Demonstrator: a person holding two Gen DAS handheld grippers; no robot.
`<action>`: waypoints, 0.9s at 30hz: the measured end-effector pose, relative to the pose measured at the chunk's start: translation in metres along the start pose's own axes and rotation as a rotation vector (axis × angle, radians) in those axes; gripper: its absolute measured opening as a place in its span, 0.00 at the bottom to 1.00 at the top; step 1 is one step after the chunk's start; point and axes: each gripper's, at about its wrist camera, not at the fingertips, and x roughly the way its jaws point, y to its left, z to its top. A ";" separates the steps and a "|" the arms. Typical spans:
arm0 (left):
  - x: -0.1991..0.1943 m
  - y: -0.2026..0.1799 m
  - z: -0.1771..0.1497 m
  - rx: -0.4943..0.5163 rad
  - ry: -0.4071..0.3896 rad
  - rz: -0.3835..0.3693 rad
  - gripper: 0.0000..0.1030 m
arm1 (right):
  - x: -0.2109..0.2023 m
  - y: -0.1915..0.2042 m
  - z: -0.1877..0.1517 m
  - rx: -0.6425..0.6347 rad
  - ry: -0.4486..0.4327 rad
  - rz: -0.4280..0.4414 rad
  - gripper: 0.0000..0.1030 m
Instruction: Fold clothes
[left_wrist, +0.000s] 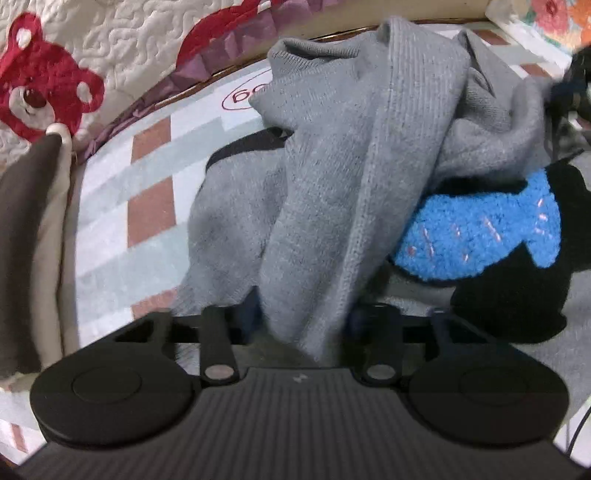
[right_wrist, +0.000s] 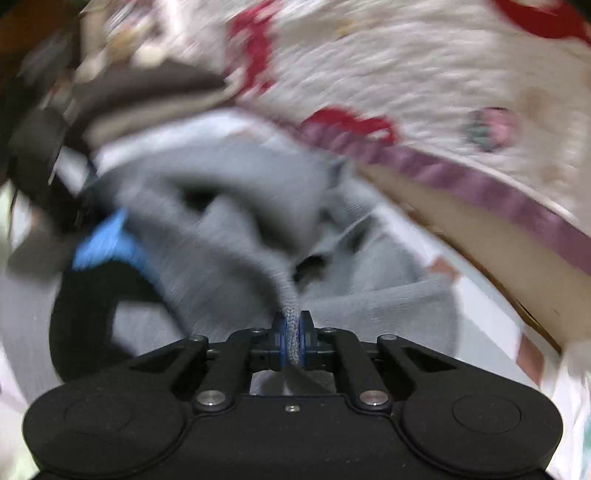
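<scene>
Right hand-held gripper (right_wrist: 291, 332) pinches the grey sweater (left_wrist: 332, 177) edge at lower centre; left hand-held gripper (left_wrist: 303, 317) seems narrowed on a fold, probably to spread it.

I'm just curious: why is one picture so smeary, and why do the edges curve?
Right wrist view: motion blur smears the grey knitted sweater; only the right gripper is sharp. Left wrist view: mostly sharp, fisheye bending the checked cloth.

Black hand-held gripper (right_wrist: 291, 334), blue pads (right_wrist: 282, 332)
</scene>
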 end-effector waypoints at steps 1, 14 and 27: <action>-0.002 0.005 0.002 -0.017 0.004 -0.001 0.29 | -0.010 -0.005 0.002 0.021 -0.028 -0.036 0.07; -0.069 0.120 0.032 -0.208 -0.188 0.336 0.13 | -0.101 -0.114 0.006 0.238 -0.218 -0.431 0.06; -0.151 0.292 0.023 -0.563 -0.351 0.700 0.06 | -0.134 -0.222 -0.053 0.538 -0.223 -0.776 0.06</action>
